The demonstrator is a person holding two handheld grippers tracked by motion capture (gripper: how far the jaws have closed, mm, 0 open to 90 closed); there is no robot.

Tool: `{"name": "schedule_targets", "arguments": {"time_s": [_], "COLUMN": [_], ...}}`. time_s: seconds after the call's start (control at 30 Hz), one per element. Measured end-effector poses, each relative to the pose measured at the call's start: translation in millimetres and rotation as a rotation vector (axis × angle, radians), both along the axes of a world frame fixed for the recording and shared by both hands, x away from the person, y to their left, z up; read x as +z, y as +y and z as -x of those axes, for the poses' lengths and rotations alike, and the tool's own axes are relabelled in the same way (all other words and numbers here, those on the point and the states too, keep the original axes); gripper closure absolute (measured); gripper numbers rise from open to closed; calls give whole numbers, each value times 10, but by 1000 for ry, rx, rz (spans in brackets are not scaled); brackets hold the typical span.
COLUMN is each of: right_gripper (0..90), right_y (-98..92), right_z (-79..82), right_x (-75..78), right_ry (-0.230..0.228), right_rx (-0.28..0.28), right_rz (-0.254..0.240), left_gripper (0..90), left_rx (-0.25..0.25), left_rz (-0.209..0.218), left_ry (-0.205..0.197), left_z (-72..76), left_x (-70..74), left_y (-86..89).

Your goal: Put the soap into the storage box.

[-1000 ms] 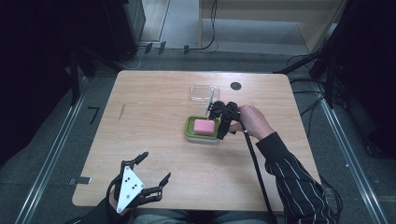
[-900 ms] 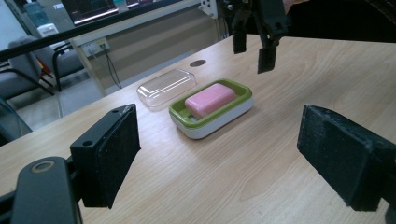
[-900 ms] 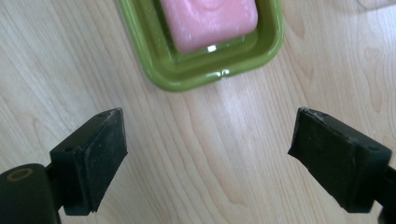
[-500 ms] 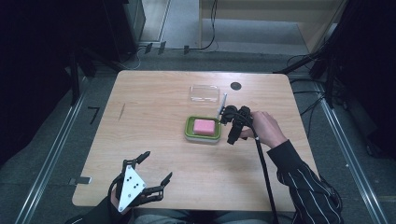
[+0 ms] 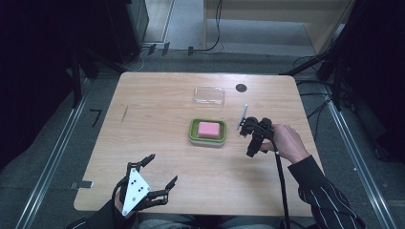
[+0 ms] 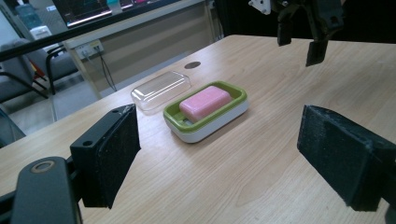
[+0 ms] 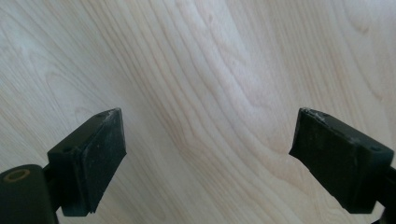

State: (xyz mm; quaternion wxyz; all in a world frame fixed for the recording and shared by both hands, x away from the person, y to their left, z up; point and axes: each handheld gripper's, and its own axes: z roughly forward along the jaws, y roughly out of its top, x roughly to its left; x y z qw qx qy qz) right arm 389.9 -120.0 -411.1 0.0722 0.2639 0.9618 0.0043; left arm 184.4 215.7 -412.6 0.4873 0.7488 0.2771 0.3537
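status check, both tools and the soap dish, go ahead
Left tool open, low at near edge. Right tool open, empty, beside soap dish. Pink soap in dish, clear lid off behind it. Nothing blocking.

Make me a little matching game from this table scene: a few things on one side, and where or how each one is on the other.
Things:
1. soap
2. clear lid
3. left gripper
4. right gripper

Places or states:
A. open, at the table's near edge
B. lying in the green dish
C. open, just right of the dish
D. on the table behind the dish

Pairs: 1-B, 2-D, 3-A, 4-C
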Motion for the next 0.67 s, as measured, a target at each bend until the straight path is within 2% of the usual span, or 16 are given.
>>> {"name": "schedule_targets", "arguments": {"time_s": [0.3,0.67], "right_gripper": [109,134], "right_y": [-215,-356], "right_z": [133,258], "right_x": [-164,-238], "right_ry": [28,20], "right_rx": [-29,-37], "right_rz": [9,-14], "left_gripper": [136,136], "left_rx": [-4,-4], "left_rz": [1,-2], "left_ry": [1,0], "left_z": [-12,-18], "left_x": [2,0], "left_y": [-10,-17]}}
